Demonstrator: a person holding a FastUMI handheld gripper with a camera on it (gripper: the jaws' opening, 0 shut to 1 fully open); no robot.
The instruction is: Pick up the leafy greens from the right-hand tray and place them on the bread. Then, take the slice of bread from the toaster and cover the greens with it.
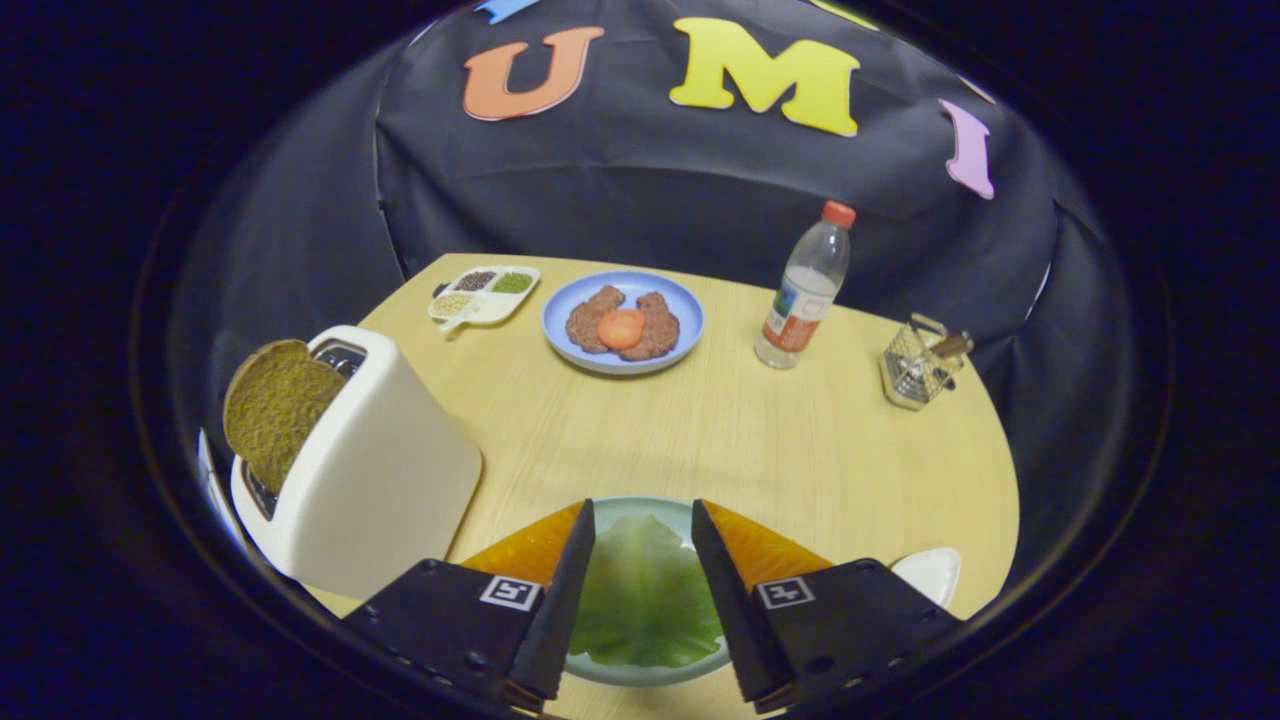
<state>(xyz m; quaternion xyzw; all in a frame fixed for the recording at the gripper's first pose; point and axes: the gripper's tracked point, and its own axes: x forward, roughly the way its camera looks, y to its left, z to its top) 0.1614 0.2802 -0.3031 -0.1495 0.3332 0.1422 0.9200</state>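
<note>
**Gripper open above greens plate**

Gripper (642, 520) fingers spread apart, straddling the leafy greens (645, 590); nothing clamped. Greens flat on a pale green plate (640, 672), seen between the fingers; contact between fingers and greens cannot be told. White toaster (375, 470) just beside the fingers on the bench (720, 440), with a brown bread slice (278, 405) protruding from its slot. Beyond the fingers: blue plate (622, 322) carrying two meat patties (655, 328) and a tomato slice (622, 328); compartment tray (485, 294) of grains; water bottle (805, 290); wire basket (920, 363). White dish (930, 572) partly hidden beside one finger.
</note>
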